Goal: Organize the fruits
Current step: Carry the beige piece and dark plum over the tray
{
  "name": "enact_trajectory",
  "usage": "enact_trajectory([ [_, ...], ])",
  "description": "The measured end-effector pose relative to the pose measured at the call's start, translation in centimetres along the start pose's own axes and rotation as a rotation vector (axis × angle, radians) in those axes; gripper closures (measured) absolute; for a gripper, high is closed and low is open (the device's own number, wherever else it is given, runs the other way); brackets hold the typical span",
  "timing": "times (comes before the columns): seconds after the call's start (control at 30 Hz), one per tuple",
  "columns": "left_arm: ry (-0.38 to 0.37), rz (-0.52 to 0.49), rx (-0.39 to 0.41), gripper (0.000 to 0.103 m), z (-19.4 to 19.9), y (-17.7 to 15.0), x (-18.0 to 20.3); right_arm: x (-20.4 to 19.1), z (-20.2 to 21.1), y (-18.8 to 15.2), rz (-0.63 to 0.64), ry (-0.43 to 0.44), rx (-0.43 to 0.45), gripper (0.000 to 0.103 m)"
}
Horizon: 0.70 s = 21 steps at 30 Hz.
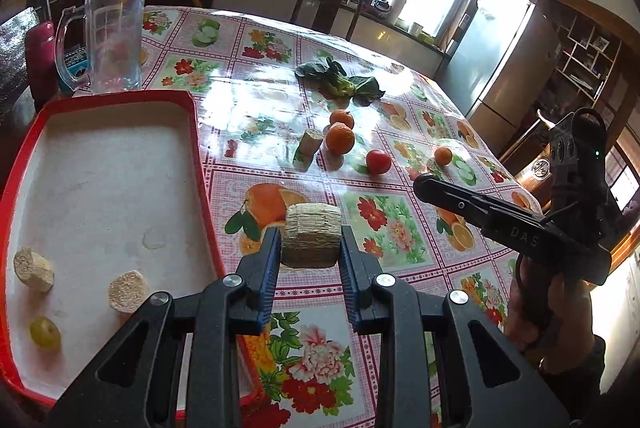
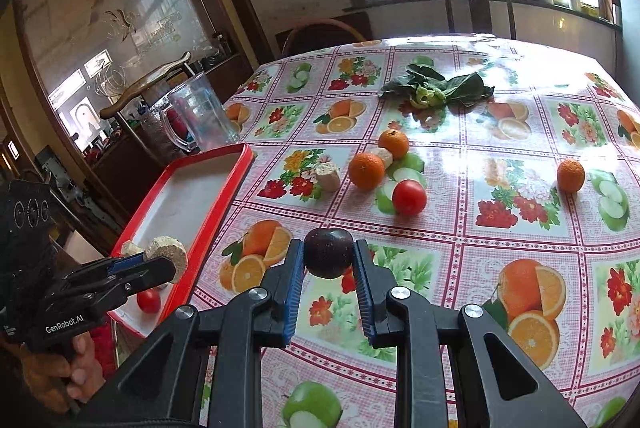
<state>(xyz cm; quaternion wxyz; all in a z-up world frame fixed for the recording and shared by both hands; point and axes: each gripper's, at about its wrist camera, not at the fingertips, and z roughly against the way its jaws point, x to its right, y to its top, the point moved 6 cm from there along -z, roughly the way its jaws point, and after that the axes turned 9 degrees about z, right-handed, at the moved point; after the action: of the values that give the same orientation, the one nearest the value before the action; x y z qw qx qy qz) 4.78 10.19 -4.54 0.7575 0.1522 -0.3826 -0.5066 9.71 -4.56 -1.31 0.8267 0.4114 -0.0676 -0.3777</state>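
Note:
My left gripper (image 1: 309, 248) is shut on a beige corn cob piece (image 1: 312, 238), held just right of the red-rimmed tray (image 1: 116, 95). The tray holds two corn pieces (image 1: 34, 270), (image 1: 128, 291) and a green grape (image 1: 45, 332). My right gripper (image 2: 329, 260) is shut on a dark purple plum (image 2: 329, 252) above the tablecloth. On the table lie three oranges (image 2: 366, 170), (image 2: 394, 143), (image 2: 571, 175), a red tomato (image 2: 409, 196) and corn pieces (image 2: 328, 176). A small red tomato (image 2: 149, 300) sits in the tray near my left gripper (image 2: 160, 262).
A glass mug (image 1: 114, 39) stands behind the tray, a red bottle (image 1: 40, 55) beside it. Leafy greens (image 1: 340, 79) lie at the table's far side. A chair (image 2: 476, 3) stands beyond the table. The table edge runs along the right.

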Motion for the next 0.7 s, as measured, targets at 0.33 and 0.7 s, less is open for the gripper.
enact_trajectory([
  [0.33,0.031,0.031,0.036,0.077,2.0,0.0,-2.4,-3.5,-0.8,0.4,0.041,0.045,-0.005,0.078],
  [0.7,0.061,0.071,0.061,0.077,3.6,0.1,-5.3,-7.2,-2.4,1.1,0.086,0.088,-0.016,0.078],
])
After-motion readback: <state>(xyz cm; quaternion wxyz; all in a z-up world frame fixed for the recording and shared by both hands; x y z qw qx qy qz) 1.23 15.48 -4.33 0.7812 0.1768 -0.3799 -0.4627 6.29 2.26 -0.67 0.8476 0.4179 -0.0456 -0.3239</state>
